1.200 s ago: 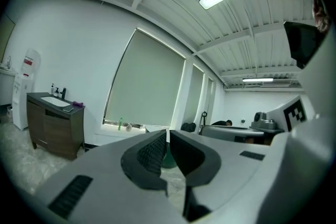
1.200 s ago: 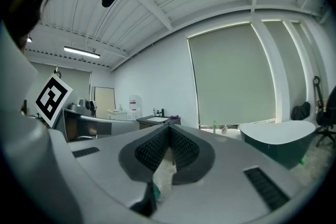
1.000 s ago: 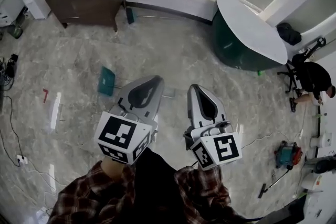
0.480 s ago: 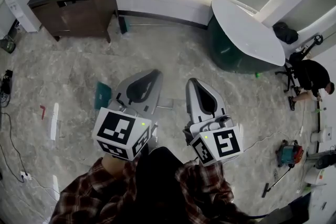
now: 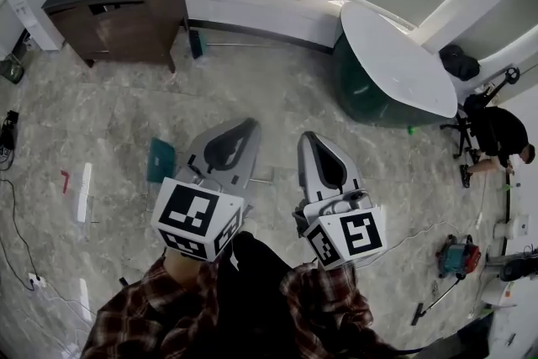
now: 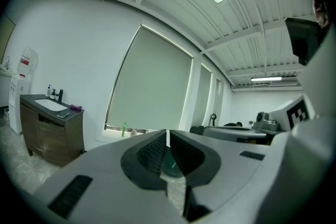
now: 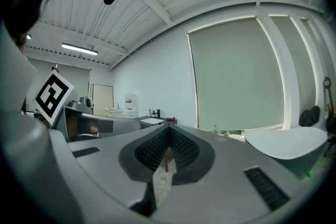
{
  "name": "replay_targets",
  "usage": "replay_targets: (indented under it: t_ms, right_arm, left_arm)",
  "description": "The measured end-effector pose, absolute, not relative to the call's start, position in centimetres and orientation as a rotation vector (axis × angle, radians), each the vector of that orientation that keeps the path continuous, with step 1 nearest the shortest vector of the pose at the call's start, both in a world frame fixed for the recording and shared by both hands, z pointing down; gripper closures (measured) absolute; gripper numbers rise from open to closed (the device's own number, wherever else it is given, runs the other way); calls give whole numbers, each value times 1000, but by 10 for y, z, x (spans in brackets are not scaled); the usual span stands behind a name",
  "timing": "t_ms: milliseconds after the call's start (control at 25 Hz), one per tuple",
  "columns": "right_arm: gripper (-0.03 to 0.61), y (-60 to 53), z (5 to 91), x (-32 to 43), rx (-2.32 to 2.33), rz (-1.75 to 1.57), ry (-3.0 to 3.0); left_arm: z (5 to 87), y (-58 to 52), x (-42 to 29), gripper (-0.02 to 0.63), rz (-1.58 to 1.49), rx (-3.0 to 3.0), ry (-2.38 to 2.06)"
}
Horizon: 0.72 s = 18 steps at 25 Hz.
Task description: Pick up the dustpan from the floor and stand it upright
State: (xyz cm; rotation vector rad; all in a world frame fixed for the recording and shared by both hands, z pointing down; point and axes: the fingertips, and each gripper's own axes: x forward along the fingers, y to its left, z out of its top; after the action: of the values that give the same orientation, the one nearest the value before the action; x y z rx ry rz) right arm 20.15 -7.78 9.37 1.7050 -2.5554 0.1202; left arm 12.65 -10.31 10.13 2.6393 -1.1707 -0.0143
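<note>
**On the marble floor, the dustpan lies flat while both grippers hang closed**

On the grey marble floor [image 5: 277, 88], the teal dustpan [image 5: 161, 161] lies flat, just left of the left gripper [image 5: 252, 124] in the head view. Its thin handle runs right and passes under that gripper. Neither gripper touches it.

Both grippers are held about level, side by side above the floor, in front of the person's plaid sleeves [image 5: 134, 311]. In its own view the left gripper [image 6: 167, 132] has its jaws pressed together at the tips with nothing between them. The right gripper [image 5: 307, 137] is likewise closed and empty [image 7: 168, 127].

Beyond stand a dark vanity cabinet [image 5: 118, 0] and a white-topped round table [image 5: 395, 55].
</note>
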Motion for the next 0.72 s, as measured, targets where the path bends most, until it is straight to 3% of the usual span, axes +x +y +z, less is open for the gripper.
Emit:
replay_targets:
  t_ms: [360,720]
  right_arm:
    - [568,-115,196,220,1611,265,-2453]
    - [568,-140,450,257,1493,369,-2249]
  left_arm:
    - [190,-132,141,583,119,2555,-1144]
    - [393,-154,166,583,201,2436,-1086]
